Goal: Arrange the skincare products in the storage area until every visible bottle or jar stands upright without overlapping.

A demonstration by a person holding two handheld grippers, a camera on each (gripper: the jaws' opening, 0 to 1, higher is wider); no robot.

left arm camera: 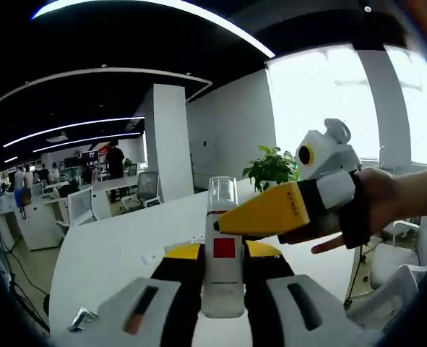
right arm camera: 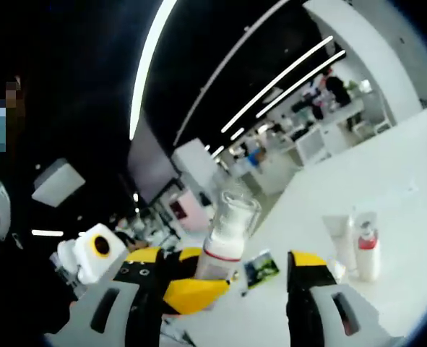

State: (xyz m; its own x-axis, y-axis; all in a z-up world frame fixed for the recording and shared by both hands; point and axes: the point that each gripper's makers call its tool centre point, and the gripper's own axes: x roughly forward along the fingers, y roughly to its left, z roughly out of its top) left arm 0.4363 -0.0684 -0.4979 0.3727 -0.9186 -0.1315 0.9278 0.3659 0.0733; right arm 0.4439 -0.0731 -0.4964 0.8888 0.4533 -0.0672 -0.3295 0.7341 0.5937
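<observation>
A white bottle (left arm camera: 222, 275) with a clear cap and a red square label stands upright between my left gripper's (left arm camera: 222, 253) jaws, which are shut on its body. My right gripper (left arm camera: 231, 220), held by a hand, comes in from the right with its yellow tip at the bottle's neck. In the right gripper view the same bottle (right arm camera: 224, 238) rises between the wide-apart jaws of my right gripper (right arm camera: 226, 259), nearer the left one. The left gripper (right arm camera: 188, 293) shows low beneath it. A white tube (right arm camera: 337, 235) and a small bottle with a red band (right arm camera: 367, 249) stand on the table to the right.
A long white table (left arm camera: 112, 253) stretches ahead, with a small metal clip (left arm camera: 83, 318) near its front. A potted plant (left arm camera: 271, 168) stands at the far end by bright windows. A small printed card (right arm camera: 260, 267) lies near the products. Desks, chairs and people are in the background.
</observation>
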